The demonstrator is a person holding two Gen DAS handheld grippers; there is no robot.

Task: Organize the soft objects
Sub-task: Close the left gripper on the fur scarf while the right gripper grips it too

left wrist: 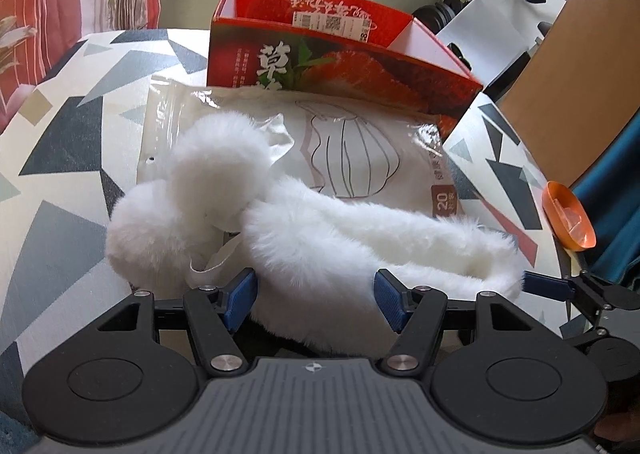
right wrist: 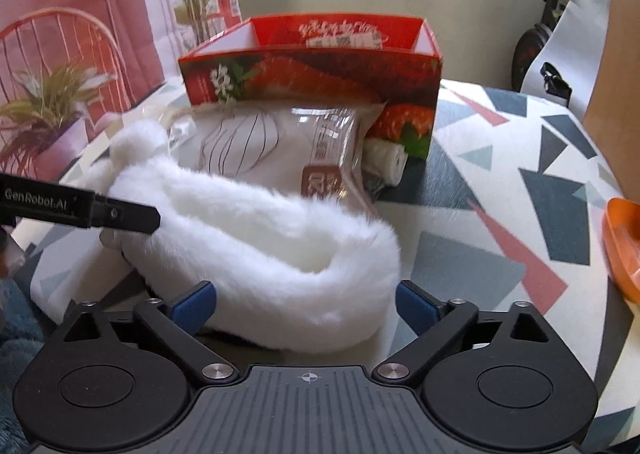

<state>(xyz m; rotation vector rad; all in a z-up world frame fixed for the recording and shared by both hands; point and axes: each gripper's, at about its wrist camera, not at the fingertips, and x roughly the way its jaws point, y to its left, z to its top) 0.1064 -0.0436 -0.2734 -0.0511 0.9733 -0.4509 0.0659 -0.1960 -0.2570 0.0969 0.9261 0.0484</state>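
A white furry band with pom-pom ends [left wrist: 304,238] lies on the patterned table, partly over a clear plastic pack of face masks [left wrist: 352,141] that leans against an open red strawberry box [left wrist: 344,65]. My left gripper [left wrist: 316,294] is open, its blue pads astride the band's middle. My right gripper [right wrist: 306,304] is open, its pads on either side of the band's looped right end [right wrist: 288,254]. The pack [right wrist: 280,141] and box [right wrist: 312,69] also show in the right wrist view. A rolled white cloth [right wrist: 386,161] lies by the box.
An orange dish [left wrist: 568,215] sits at the table's right edge and shows in the right wrist view [right wrist: 624,246]. The table [left wrist: 60,157] has a geometric cloth. A curtain hangs at the back left; exercise gear stands at the back right.
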